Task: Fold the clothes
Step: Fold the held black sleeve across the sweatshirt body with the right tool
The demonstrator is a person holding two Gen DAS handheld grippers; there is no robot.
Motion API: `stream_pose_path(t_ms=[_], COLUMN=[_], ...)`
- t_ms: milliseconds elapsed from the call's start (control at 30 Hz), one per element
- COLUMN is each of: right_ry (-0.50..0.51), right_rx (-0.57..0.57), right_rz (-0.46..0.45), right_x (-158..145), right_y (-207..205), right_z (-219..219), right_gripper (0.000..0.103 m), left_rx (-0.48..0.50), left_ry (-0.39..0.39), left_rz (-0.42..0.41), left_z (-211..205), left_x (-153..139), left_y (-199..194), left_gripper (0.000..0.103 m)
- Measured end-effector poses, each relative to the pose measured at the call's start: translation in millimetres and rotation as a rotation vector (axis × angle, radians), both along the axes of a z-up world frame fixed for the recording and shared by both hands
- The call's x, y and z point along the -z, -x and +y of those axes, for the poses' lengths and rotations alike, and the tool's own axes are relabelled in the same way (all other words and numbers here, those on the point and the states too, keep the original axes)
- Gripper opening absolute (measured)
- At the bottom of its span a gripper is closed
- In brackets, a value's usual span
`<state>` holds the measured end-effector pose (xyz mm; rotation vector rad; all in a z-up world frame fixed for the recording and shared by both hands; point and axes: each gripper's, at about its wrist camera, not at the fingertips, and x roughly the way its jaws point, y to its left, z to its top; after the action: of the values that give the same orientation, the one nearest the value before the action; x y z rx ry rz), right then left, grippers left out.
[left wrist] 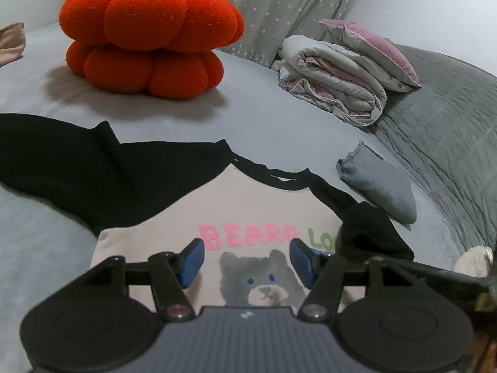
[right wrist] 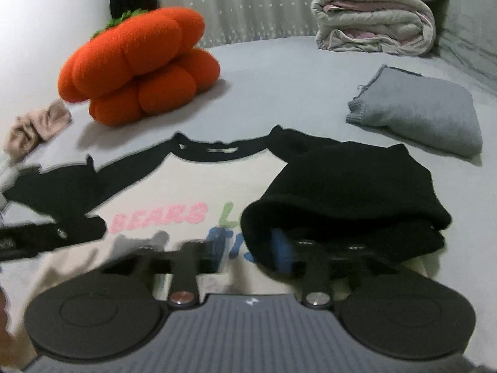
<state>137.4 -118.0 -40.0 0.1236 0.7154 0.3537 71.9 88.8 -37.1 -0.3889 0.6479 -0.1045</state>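
Note:
A cream sweatshirt [left wrist: 257, 205] with black sleeves, pink "BEARS" lettering and a grey bear print lies flat on the bed, collar away from me. My left gripper [left wrist: 247, 258] is open and empty, hovering over the bear print. The left black sleeve [left wrist: 62, 161] lies spread out to the side. The right black sleeve [right wrist: 348, 186] is folded in over the chest. My right gripper [right wrist: 248, 248] is blurred; one blue pad [right wrist: 281, 248] sits under the sleeve cuff and the other is hidden, so its grip is unclear. The sweatshirt also shows in the right wrist view [right wrist: 198, 183].
An orange pumpkin plush [left wrist: 149, 34] stands behind the shirt. A folded grey garment [left wrist: 379, 186] lies at the right. A rolled duvet [left wrist: 338, 77] and a grey quilt [left wrist: 450, 130] sit further back right. A beige cloth [right wrist: 37, 127] lies at the left.

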Motion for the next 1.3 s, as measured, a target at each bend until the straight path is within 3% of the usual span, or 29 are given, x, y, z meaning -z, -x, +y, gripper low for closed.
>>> stream_pose_path(t_ms=[333,500,633,700,833,933,1133,1300], right_ry=[-0.368,-0.447,-0.439,-0.417,-0.362,-0.273,-0.103,0.003], right_rx=[0.278,0.397,0.447,0.463,0.482,0.468,0.317,0.075], right_rz=[0.148,0.174,0.163,0.166,0.145,0.074,-0.144,-0.315], right_x=[-2.3,-4.0,-5.0,-1.2,5.0,2.8,-23.9,-38.9], right_y=[-12.7,-15.4,-16.0,-17.9,-20.2,-19.9,-7.0,14.1], right_z=[-75.6,-102.0,-110.8,-109.9,-108.0,-100.0,-64.5,-22.5], right_gripper=[0.058,0.058,0.057,0.045,0.031,0.007,0.006,0.006], left_rx=[-0.005,-0.010,-0.010,-0.008,0.008,0.027,0.040,0.026], left_ry=[-0.007,-0.001,-0.002,-0.006,-0.012,-0.010,0.136,0.284], left_rz=[-0.001,0.008,0.016,0.018,0.016,0.013,0.050,0.068], left_z=[-0.3,1.9,1.6,0.7,-1.7,-3.4,6.3,19.1], left_x=[-1.4,-0.8,0.4,0.7,2.4,4.9,14.7,20.1], left_y=[0.6,-0.3,-1.3,-1.2,-2.2,-4.8,-13.7,-15.7], left_gripper=[0.062,0.062,0.062,0.062,0.062,0.062,0.062,0.062])
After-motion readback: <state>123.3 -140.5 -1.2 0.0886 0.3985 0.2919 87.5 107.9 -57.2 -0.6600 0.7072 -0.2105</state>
